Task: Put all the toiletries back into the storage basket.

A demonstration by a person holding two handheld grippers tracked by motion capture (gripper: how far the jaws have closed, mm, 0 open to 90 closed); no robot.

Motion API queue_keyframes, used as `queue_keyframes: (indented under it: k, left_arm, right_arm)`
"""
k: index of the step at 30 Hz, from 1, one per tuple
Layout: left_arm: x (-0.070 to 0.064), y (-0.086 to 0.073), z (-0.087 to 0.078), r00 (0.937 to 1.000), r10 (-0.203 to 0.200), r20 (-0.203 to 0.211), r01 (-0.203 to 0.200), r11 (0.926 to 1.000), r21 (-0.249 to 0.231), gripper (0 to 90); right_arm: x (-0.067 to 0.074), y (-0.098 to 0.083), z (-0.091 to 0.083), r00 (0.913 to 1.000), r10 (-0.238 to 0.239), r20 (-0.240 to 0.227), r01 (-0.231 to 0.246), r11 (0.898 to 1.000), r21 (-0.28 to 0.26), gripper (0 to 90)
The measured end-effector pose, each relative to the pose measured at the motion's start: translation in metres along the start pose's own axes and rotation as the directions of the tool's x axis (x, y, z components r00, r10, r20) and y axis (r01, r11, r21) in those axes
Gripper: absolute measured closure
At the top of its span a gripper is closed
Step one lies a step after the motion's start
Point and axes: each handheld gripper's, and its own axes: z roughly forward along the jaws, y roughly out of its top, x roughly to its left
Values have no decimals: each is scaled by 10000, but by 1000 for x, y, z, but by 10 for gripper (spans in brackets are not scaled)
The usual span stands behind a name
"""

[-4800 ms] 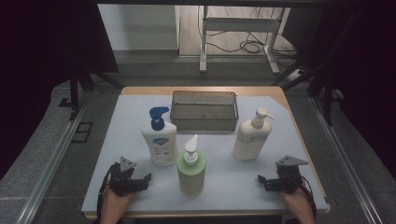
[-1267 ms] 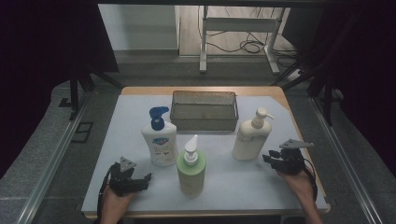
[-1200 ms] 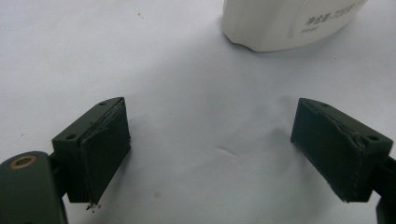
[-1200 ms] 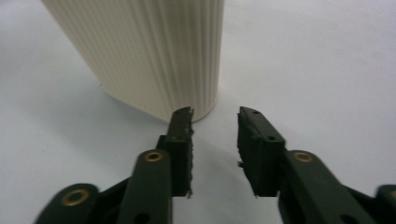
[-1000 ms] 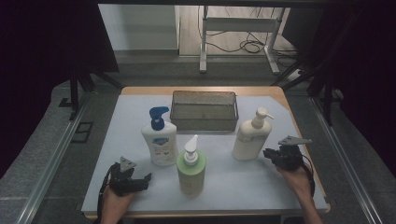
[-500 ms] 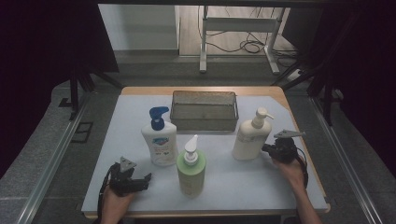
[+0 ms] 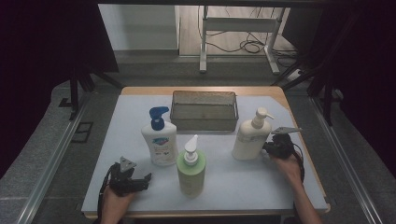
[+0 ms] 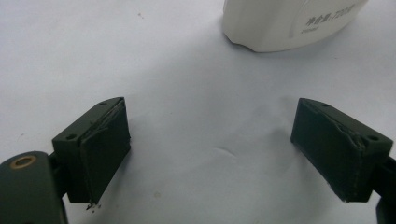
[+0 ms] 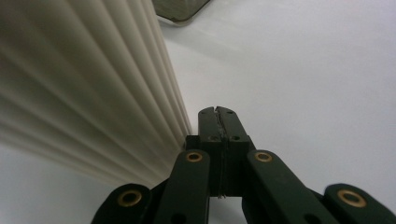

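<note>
Three pump bottles stand on the white mat (image 7: 243, 186): a white one with a blue pump (image 7: 159, 140), a green one (image 7: 191, 168) in front, and a cream one (image 7: 251, 135) at the right. My right gripper (image 7: 267, 148) is shut with nothing between its jaws. Its tips (image 9: 218, 112) lie low on the mat, right beside the ribbed base of the cream bottle (image 9: 84, 84). My left gripper (image 7: 144, 179) rests near the front left edge and is open. Its jaws (image 8: 210, 140) stand wide apart over bare mat, with the white bottle's base (image 8: 285, 23) ahead.
A wire mesh basket (image 7: 204, 110) stands at the back middle of the mat, and its corner (image 9: 180, 9) shows beyond the cream bottle. The table's wooden edge (image 7: 308, 140) runs along the right. Dark floor and stand legs surround the table.
My right hand has moved left and slightly forward until the gripper lies against the cream bottle's base. The left hand and the bottles have stayed put.
</note>
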Motion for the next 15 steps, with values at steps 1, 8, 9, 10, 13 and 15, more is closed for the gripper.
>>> queue_keyframes:
  k: [1, 8, 9, 10, 13, 15]
  left_arm:
    - [0, 0, 0, 10000, -1, -1, 1, 10000, -1, 113]
    - [0, 0, 0, 10000, -7, -5, 7, 10000, 2, 113]
    - [0, 0, 0, 10000, -8, -3, 8, 10000, 4, 113]
    - [0, 0, 0, 10000, -8, -3, 8, 10000, 4, 113]
    - [0, 0, 0, 10000, -9, -4, 9, 10000, 1, 113]
    - [0, 0, 0, 10000, -13, -4, 13, 10000, 0, 113]
  right_arm:
    - [0, -1, -1, 10000, -1, -23, 1, 10000, -24, 900]
    - [8, -3, -3, 9993, -221, -310, 221, 9998, -20, 899]
    - [9, -3, -3, 9991, -245, -332, 245, 9997, 1, 899]
    - [10, -3, -3, 9990, -296, -338, 296, 9996, -6, 899]
    - [13, -4, -4, 9985, -388, -399, 390, 9992, 35, 897]
    - [16, -4, -4, 9984, -416, -384, 418, 9991, 52, 896]
